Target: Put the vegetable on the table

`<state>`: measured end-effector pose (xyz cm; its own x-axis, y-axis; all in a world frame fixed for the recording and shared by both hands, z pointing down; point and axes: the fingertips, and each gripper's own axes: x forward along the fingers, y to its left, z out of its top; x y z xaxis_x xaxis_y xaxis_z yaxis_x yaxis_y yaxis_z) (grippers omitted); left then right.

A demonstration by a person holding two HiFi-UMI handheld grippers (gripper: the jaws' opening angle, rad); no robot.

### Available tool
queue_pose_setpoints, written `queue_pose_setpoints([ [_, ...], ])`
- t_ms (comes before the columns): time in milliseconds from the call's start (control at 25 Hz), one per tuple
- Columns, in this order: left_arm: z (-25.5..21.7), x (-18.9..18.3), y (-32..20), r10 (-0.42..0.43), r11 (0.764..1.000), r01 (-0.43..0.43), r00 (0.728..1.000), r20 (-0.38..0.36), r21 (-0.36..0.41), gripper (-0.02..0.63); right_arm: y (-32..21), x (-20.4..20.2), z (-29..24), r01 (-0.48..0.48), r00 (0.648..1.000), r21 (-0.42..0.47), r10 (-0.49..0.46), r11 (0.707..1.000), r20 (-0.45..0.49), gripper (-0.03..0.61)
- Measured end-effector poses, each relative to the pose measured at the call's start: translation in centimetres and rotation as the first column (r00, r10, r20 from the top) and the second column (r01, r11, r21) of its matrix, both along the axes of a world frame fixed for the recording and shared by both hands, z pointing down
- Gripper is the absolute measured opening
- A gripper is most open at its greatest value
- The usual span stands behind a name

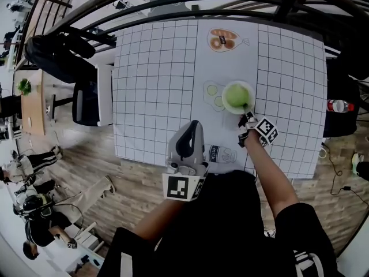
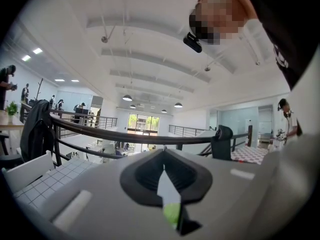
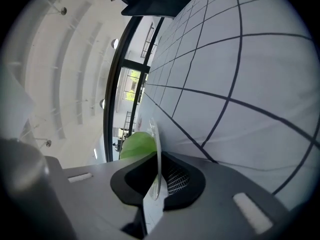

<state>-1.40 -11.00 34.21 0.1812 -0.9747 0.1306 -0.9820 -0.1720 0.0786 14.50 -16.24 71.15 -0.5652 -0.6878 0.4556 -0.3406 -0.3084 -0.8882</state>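
**A:** Right gripper (image 1: 248, 119): what's it got?

**B:** Jaws pinched on the near rim of a white plate (image 1: 249, 89). Its own view shows the rim edge-on between them. The vegetable (image 1: 235, 95), round and pale green, sits on the plate just beyond the jaw tips. The gripper isn't touching the vegetable itself.

**A:** Plate down on the counter (image 1: 155, 85) or in the air?

**B:** Can't say. It's over the gridded cloth, far side of the gripper, partly covering a print of green slices (image 1: 212, 90). No view shows whether there's a gap under it.

**A:** Left gripper (image 1: 190, 130)?

**B:** Pulled in by the person's body, well back from the plate and pointed up at the ceiling. Jaws pressed together, only a sliver between them, and nothing held.

**A:** Progress?

**B:** Late, by my reading. The vegetable is already out over the counter, carried on its plate. What's left is seating the plate if it isn't down, letting go of the rim and backing the right gripper off. If the vegetable must lie on the cloth itself, that part is not yet done.

**A:** Risk?

**B:** It's round and loose on a shallow plate. I'd guess any tilt could roll it off.
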Motion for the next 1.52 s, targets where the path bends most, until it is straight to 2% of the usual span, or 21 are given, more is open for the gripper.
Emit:
queue_pose_setpoints([
  [120, -0.3, 0.0, 0.7, 0.009, 1.0, -0.009, 1.0, -0.007, 0.002, 0.009, 0.5, 0.4, 0.1, -0.003, 0.999, -0.025, 0.002, 1.0, -0.049, 0.02],
  [400, 0.0, -0.2, 2.5, 0.016, 1.0, -0.016, 1.0, -0.023, -0.002, 0.009, 1.8, 0.8, -0.1, 0.051, 0.985, -0.02, -0.054, 0.998, -0.166, 0.078],
  [560, -0.1, -0.6, 3.5, 0.024, 1.0, -0.024, 0.999, -0.026, 0.005, 0.009, 2.8, 2.1, -0.1, 0.025, 0.979, -0.035, -0.031, 0.999, -0.2, 0.087],
  [960, -0.3, -1.5, 7.8, 0.047, 0.999, -0.047, 0.998, -0.049, 0.014, 0.009, 6.8, 2.9, -3.9, 0.1, 0.964, 0.074, -0.078, 0.992, -0.255, 0.087],
  [1120, 0.0, -1.7, 10.6, 0.07, 0.997, -0.069, 0.996, -0.061, 0.02, 0.009, 8.7, 2.2, -8.3, 0.149, 0.951, 0.196, -0.086, 0.969, -0.298, 0.071],
  [1240, 0.0, -2.3, 11.7, 0.09, 0.996, -0.09, 0.993, -0.08, 0.011, 0.009, 10.1, 0.8, -11.6, 0.204, 0.932, 0.249, -0.11, 0.947, -0.345, 0.069],
  [1360, -0.8, -2.7, 12.3, 0.106, 0.994, -0.105, 0.989, -0.107, 0.009, 0.009, 11.4, 0.2, -15.0, 0.261, 0.896, 0.283, -0.123, 0.923, -0.426, 0.059],
  [1520, 0.0, -3.0, 15.6, 0.118, 0.993, -0.116, 0.988, -0.096, 0.032, 0.009, 15.3, -1.4, -18.2, 0.323, 0.849, 0.375, -0.091, 0.869, -0.52, 0.036],
])
